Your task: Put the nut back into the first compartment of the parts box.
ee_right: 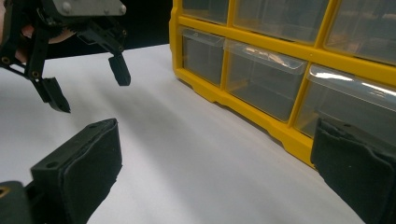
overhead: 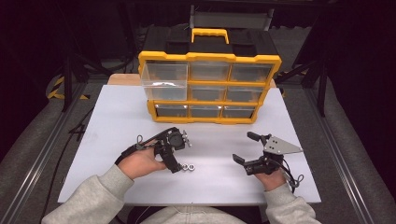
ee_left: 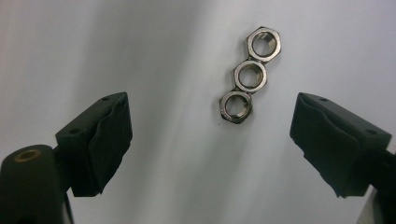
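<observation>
Three shiny nuts (ee_left: 250, 74) lie touching in a row on the white table (overhead: 210, 140), toward one o'clock between the wide-open left gripper (ee_left: 210, 140), and a crooked squeeze could scatter them, while the right gripper (overhead: 250, 149) waits open too.

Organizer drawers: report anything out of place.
One stands out: the top-left drawer of the yellow organizer is pulled out towards the person, while the other drawers sit flush. Three nuts lie loose on the table.

High view overlooks table (overhead: 116, 121); left gripper view looks straight down, close; right gripper view low, sharing organizer (ee_right: 280, 79).
</observation>
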{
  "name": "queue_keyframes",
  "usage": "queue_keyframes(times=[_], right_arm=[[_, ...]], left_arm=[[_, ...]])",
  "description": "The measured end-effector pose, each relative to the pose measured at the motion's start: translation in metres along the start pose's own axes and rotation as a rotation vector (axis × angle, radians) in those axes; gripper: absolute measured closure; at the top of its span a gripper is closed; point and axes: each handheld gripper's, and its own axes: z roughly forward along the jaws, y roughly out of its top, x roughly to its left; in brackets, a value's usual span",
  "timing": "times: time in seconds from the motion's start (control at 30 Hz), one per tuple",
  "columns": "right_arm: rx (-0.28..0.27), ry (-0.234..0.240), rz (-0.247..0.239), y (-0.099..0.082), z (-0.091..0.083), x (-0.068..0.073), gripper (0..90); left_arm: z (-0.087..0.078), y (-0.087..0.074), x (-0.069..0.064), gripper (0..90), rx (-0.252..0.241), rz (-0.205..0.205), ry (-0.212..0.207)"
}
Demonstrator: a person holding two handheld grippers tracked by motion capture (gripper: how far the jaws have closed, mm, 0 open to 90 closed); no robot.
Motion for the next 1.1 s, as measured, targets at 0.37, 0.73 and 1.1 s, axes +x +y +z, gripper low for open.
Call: queue_keyframes(times=[0.37,0.73,1.1], right_arm=[[0.002,0.004,0.0,0.0,0.001,0.001,2.5],[0.001,0.007,0.003,0.0,0.001,0.0,2.4],[0.0,0.014,0.007,0.0,0.001,0.001,2.4]], left_arm=[[0.023,-0.001,-0.005,16.2,-0.015,0.009,-0.028],[0.033,-0.001,-0.008,35.3,0.004,0.012,-0.06],[0.028,-0.003,-0.007,68.1,0.022,0.033,-0.074]])
